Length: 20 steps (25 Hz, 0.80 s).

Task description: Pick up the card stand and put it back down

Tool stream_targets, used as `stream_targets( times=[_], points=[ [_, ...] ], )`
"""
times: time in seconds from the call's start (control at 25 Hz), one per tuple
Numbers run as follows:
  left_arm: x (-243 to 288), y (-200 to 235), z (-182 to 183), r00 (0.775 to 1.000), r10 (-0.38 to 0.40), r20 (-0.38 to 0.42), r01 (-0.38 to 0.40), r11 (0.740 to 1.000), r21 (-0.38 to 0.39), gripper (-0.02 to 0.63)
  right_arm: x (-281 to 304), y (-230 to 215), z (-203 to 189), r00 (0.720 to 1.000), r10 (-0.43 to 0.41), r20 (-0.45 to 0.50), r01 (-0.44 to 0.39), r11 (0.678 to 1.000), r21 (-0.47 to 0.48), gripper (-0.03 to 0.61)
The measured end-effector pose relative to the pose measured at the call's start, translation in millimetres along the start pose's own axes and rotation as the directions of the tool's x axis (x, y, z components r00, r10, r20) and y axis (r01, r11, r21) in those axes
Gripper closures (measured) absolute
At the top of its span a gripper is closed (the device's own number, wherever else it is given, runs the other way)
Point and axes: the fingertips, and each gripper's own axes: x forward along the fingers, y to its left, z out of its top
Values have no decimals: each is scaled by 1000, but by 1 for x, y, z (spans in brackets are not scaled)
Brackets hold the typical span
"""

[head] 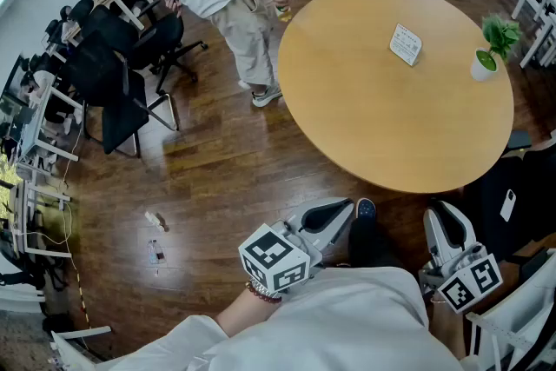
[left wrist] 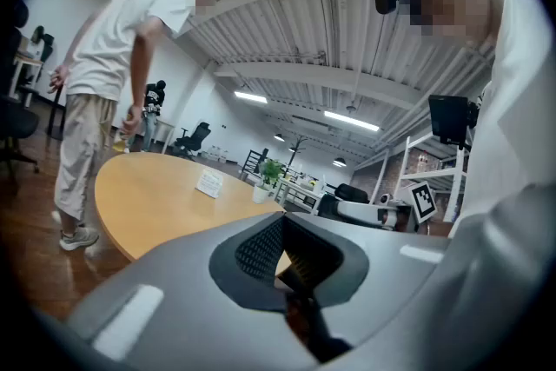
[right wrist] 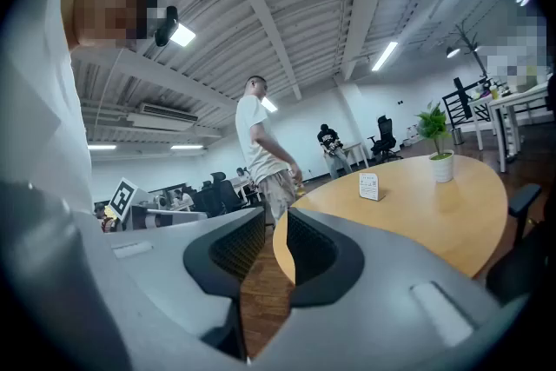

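While card stand (head: 406, 43) rests on table (head: 373, 122), left tool (head: 343, 211) is closed; right tool (head: 445, 215) slightly open.

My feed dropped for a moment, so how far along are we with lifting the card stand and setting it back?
No sign of a lift yet: the card stand stands on the far side of the table, near the plant. In hand: nothing. The left gripper and right gripper are empty, held by the body, short of the table. Left: reach, lift, set down.
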Motion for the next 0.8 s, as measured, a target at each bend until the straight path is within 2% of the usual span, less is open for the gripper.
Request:
stream_targets(
  times=[0.16, 0.36, 0.64, 0.8],
  points=[
    [27, 40, 23, 997, 61, 43, -60, 998, -27, 614, 37, -44, 21, 1000, 24, -4, -24, 999, -22, 509],
    [84, 75, 60, 996, 67, 59, -68, 998, 11, 614, 88, -111, 48, 998, 51, -30, -52, 998, -46, 507],
    [181, 93, 107, 995, 75, 65, -75, 997, 0, 614, 149, -247, 70, 990, 17, -142, -21, 999, -31, 472],
    [204, 124, 119, 992, 124, 37, -123, 992, -23, 614, 216, -328, 76, 983, -43, -181, 35, 998, -42, 472]
  ],
)
